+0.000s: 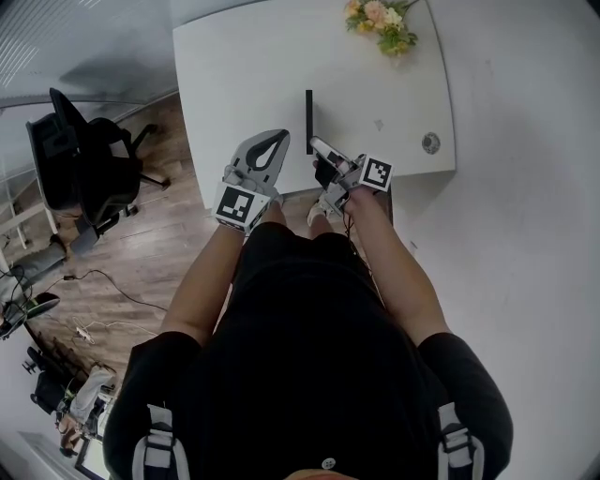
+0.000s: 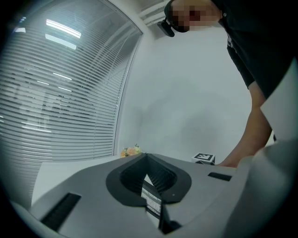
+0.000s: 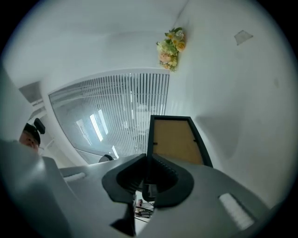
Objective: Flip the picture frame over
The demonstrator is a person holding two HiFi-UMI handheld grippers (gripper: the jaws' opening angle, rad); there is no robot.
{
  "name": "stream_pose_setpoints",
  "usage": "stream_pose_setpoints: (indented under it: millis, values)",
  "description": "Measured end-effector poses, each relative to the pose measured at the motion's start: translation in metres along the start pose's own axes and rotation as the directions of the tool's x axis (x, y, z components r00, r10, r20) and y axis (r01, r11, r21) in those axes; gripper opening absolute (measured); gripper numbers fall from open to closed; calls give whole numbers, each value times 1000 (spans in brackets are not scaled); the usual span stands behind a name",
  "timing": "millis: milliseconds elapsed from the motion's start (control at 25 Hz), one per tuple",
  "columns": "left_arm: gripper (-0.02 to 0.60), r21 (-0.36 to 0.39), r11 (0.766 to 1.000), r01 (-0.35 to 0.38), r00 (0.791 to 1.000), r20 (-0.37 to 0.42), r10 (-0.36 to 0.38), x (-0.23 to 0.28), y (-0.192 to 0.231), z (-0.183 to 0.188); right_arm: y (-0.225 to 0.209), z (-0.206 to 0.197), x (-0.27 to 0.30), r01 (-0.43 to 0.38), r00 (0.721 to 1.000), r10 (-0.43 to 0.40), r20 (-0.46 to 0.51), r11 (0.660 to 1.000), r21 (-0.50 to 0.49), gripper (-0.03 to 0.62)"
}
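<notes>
Standing on edge on the white surface point(image 1: 234, 66), near its front border: one picture frame point(image 3: 177, 139), black moulding, brown backing board facing the right hand-held gripper's camera. From the head view it shows only as a thin dark line.

Right hand-held gripper point(image 1: 322, 148): jaws narrow, clamped on the frame's near edge, pads across the moulding.

Left hand-held gripper point(image 2: 145, 155): jaws closed together, nothing between them; held just beside the frame, apart from it.

Handling, judged: light and rigid, so a single edge grip should carry it. The hold sits on the thin moulding, the stiffest part, and should stay off the backing board. A front pane, if fitted, is out of sight and would be fragile, so the frame should be laid down gently. Smooth moulding may pivot in narrow pads while tilted.

Also present: flowers point(image 1: 380, 23) at the far edge, well apart.
</notes>
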State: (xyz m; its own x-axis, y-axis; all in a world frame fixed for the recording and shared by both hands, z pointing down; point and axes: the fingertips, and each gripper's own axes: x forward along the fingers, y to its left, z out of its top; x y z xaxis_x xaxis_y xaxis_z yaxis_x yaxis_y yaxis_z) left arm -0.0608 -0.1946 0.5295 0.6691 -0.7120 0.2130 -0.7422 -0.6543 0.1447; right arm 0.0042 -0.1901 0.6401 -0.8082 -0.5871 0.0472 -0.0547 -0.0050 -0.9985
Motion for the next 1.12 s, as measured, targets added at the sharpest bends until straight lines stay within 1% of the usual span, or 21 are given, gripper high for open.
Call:
stream_pose_setpoints:
  millis: [200,440,600,720,880,1040,1120]
  values:
    - [5,1,1000,-6,1000,1,6,0,-5,-4,-8,-7,-2,-71,997,72,-8,992,100,49]
    - [5,-3,1000,-6,1000,-8,6,-4,-13,-13,-19,-15,-12,-88,996,92,-22,986,143,49]
    - [5,-5,1000,1,1000,-6,-1,-5,-23,-15,-25,-8,-24,-81,997,82,-1,986,149,51]
    - [5,-4,1000,-1,1000,-3,1,-4,-29,-16,-27,0,-33,-59,998,57,22,990,128,57]
    - [5,5,1000,2,1000,8,-2,-5,-40,-12,-33,10,-49,2,999,-5,46,998,63,58]
    - [5,10,1000,-3,1000,17,3,-6,-47,-9,-39,14,-61,60,998,-59,29,998,-24,55]
    - [5,23,1000,-12,1000,-2,12,-6,-50,-5,-43,14,-67,94,996,-93,14,993,-66,55]
